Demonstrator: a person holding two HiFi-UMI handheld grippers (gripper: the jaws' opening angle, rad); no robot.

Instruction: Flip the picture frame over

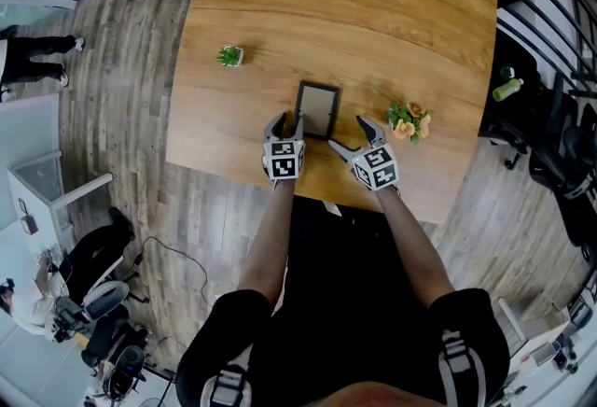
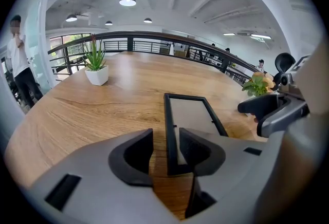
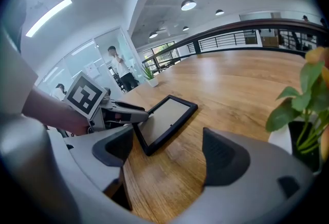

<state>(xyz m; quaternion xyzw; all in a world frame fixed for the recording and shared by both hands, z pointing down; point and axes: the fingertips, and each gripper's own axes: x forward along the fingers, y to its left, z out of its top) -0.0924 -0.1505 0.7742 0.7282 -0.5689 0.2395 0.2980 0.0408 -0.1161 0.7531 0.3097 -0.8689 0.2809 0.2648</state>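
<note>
1. Picture frame [image 1: 317,109], flat on the wooden table [image 1: 373,13] near its front edge, long axis pointing away from the person.
2. Left gripper [image 1: 287,124], jaws partly apart astride the frame's near left rail, not pinching.
3. Right gripper [image 1: 348,136] just beside, jaws wide, empty.

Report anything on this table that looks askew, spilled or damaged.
Nothing stands out. The picture frame lies flat and whole on the table, apparently backing side up. The small potted plant and the potted flowers stand upright, and nothing is spilled.
</note>
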